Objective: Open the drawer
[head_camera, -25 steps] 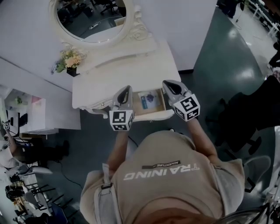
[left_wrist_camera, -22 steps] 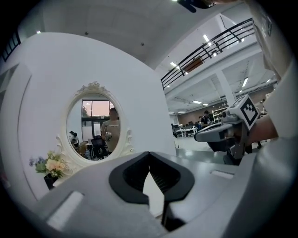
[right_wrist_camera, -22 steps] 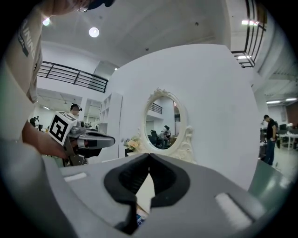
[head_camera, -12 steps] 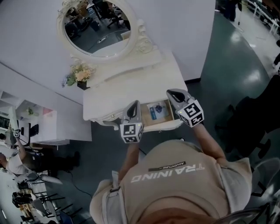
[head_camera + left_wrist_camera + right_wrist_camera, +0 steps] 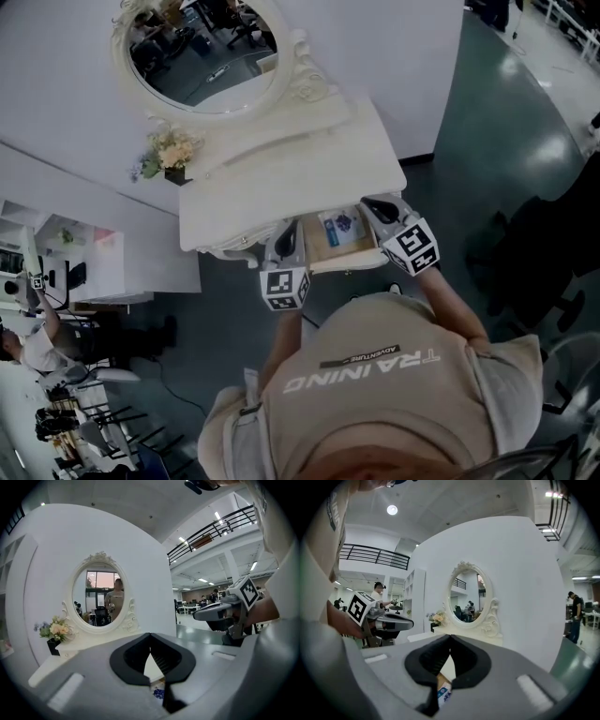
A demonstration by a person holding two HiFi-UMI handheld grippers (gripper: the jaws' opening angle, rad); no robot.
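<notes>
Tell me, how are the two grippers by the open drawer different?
The left gripper sits at the open drawer's left side, the right gripper at its right side. The left gripper's marker cube looks nearly straight in the head view; the right gripper's looks tilted. Both have shut jaws, holding nothing.

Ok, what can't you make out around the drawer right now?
- drawer contents: too small in head view; both gripper views show only slivers below their shut jaws.
- drawer front: head view looks from above; gripper bodies block it elsewhere.
- Whether left gripper or right gripper touches the drawer: too small in head view.
</notes>
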